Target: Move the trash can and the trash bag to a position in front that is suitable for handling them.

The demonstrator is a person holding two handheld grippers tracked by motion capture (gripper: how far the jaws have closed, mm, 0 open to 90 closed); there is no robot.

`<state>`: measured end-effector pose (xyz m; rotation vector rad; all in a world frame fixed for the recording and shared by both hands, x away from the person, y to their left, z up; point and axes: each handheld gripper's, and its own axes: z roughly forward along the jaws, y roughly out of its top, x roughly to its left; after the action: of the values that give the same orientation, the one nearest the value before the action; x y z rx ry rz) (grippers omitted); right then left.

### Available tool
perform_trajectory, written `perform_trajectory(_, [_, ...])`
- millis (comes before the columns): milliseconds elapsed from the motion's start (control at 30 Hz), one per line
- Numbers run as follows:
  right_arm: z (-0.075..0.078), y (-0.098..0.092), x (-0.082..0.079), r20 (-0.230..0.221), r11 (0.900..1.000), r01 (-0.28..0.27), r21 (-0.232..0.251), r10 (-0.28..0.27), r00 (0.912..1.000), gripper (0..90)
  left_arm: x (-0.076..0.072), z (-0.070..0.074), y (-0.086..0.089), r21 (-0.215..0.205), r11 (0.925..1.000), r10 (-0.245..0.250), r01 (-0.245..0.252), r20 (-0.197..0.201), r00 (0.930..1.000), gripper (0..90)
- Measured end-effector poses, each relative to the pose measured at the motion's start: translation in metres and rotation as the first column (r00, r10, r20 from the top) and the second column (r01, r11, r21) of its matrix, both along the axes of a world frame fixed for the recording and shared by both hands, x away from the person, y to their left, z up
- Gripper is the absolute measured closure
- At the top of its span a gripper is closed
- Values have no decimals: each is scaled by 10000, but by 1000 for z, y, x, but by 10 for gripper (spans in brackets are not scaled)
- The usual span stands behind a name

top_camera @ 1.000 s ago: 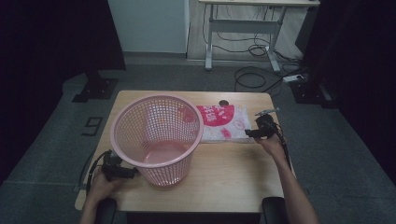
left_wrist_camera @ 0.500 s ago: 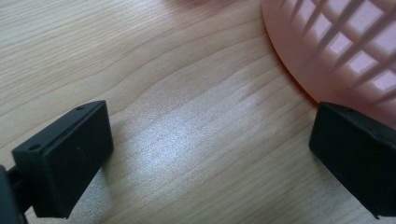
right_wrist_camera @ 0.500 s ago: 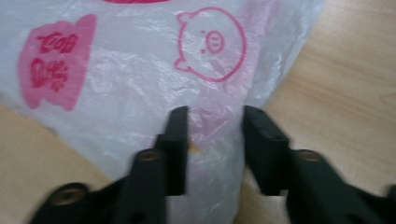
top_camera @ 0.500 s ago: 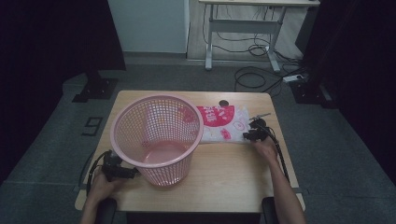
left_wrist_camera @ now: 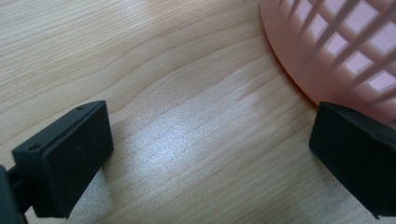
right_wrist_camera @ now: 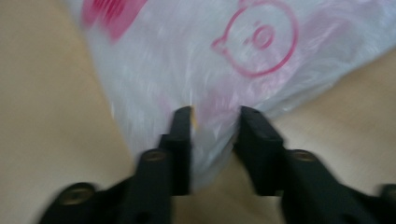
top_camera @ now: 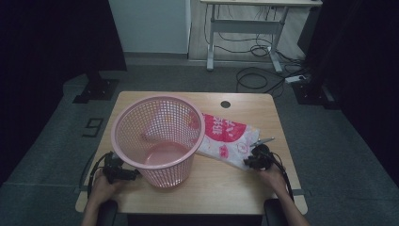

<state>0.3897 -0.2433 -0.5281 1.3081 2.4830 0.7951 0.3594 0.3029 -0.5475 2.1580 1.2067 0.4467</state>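
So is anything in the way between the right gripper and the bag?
No. The right gripper is already at the bag's near edge, its jaws a little apart with bag plastic between them. Nothing else sits between them. The jaws have just been opening slightly.

The pink basket (top_camera: 157, 139) blocks the table's (top_camera: 244, 101) middle; the far right corner seems clear.

The left part of the plastic bag (top_camera: 226, 136) is hidden behind the pink basket (top_camera: 157, 136). In the right gripper view the bag is blurred, so contact with the pads (right_wrist_camera: 182, 135) cannot be told.
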Motion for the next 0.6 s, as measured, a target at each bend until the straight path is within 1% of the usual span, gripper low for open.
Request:
perform_trajectory(33, [3,0,-6,-16,9998,-196,-106,195,9998,516,0,0,0,0,10000,0,0,-2,10000,0])
perform_trajectory(67, [6,-2,-8,-62,9997,-259,-38,259,9996,465,0,0,0,7,10000,3,-3,-5,10000,0])
perform_trajectory(100, [10,-6,-6,-5,9998,-173,94,173,9999,423,0,0,0,8,10000,10,-10,-5,10000,0])
perform_trajectory(133, [14,-10,-2,164,9999,34,146,-37,9999,376,0,0,0,10,10000,11,-11,-4,10000,0])
perform_trajectory(167, [21,-16,15,499,9982,592,-117,-586,9970,309,0,0,0,11,10000,6,-6,-11,10000,0])
perform_trajectory(200, [21,-16,15,499,9982,592,-117,-586,9970,309,0,0,0,9,10000,-2,2,-21,10000,0])
perform_trajectory(267, [23,-20,39,665,9932,1115,-348,-1090,9918,292,0,0,0,10,10000,-4,4,-26,10000,0])
perform_trajectory(300, [22,-21,51,663,9891,1392,-485,-1359,9885,283,0,0,0,8,10000,-3,3,-24,10000,0])
perform_trajectory(333, [18,-22,75,655,9837,1736,-462,-1704,9832,294,0,0,0,7,10000,-2,2,-24,10000,0])
perform_trajectory(367, [18,-22,75,655,9837,1736,-462,-1704,9832,294,0,0,0,9,10000,-4,4,-24,10000,0])
perform_trajectory(400, [16,-22,85,840,9787,1981,-539,-1933,9775,301,0,0,0,9,10000,-4,4,-25,10000,0])
perform_trajectory(433, [12,-21,94,959,9741,2144,-722,-2071,9736,312,0,0,0,11,10000,-4,4,-26,10000,0])
perform_trajectory(467, [8,-21,100,941,9725,2213,-722,-2143,9722,349,0,0,0,11,10000,-2,2,-24,10000,0])
perform_trajectory(500, [3,-21,106,748,9736,2210,-574,-2166,9734,412,0,0,0,7,10000,11,-11,-26,10000,0])
perform_trajectory(533, [-2,-21,108,446,9747,2206,-356,-2190,9747,499,0,0,0,3,10000,23,-23,-27,10000,0])
perform_trajectory(567, [-5,-24,107,464,9740,2254,237,-2263,9730,633,0,0,-1,-9,10000,48,-48,-23,10000,0])
perform_trajectory(600, [-5,-25,105,536,9721,2309,420,-2330,9710,724,-1,0,-1,-7,10000,57,-57,-20,10000,0])
